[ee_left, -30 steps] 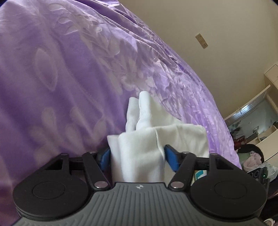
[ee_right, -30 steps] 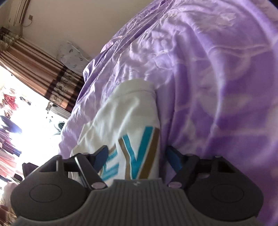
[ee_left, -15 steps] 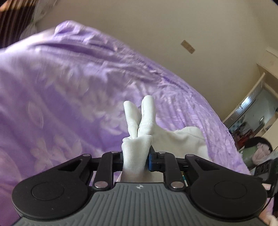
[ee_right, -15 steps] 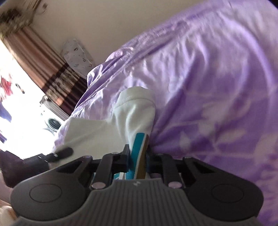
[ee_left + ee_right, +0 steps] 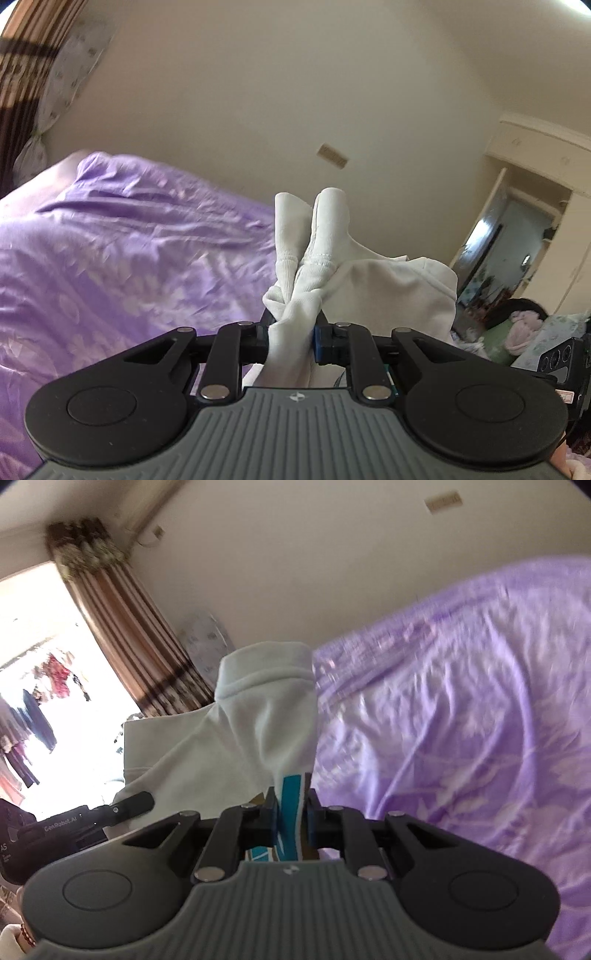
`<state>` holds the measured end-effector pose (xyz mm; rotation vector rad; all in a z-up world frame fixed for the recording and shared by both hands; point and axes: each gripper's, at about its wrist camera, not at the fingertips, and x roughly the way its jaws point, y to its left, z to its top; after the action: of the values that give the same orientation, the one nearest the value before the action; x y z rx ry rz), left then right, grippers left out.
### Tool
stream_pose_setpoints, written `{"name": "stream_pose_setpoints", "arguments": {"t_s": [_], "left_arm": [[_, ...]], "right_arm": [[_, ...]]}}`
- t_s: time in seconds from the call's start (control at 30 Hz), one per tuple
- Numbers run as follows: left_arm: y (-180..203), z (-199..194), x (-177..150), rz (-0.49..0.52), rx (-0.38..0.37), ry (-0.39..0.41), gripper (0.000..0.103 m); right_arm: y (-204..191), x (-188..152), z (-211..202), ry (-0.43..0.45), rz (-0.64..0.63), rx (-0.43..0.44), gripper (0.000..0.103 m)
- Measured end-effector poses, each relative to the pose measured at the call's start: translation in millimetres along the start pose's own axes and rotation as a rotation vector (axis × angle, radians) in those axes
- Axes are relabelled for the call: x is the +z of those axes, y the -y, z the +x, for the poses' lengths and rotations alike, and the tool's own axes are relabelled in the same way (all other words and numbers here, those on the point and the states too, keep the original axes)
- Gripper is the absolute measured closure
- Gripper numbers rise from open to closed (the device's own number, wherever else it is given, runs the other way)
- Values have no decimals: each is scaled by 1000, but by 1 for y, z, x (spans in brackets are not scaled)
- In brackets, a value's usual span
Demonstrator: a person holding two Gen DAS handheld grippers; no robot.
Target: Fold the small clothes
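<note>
Both ends came up off the bed point(image 5: 110, 266) — left hand-held gripper point(image 5: 291, 341) and right hand-held gripper point(image 5: 290, 821) each clenched on the white shirt point(image 5: 207, 760), lifted for folding.
</note>
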<state>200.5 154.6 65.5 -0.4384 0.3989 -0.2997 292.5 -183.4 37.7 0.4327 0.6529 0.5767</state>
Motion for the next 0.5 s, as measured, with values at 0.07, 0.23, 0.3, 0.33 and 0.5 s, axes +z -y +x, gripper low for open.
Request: {"name": "stream_pose_setpoints", "arguments": {"t_s": [0.07,0.23,0.3,0.33,0.5], "left_arm": [[17,-16,2,2,-17,12,83],[50,-44,-4,-4,-35,5,83],[57,-48,-13,1,-29,-8,83],[56,-47,-17,-4,-27,-16,83],[41,-28,-44,-49,5,-89,83]], "right_arm": [[-10,3,-28,33,-16,8,94],[-27,5,-96,84,-32,17,94],[-29,0,-118,97,-24,16,94],[-29,-3,-126,101,-23,12,94],[-12,-26,-138,68,34,-12,94]]}}
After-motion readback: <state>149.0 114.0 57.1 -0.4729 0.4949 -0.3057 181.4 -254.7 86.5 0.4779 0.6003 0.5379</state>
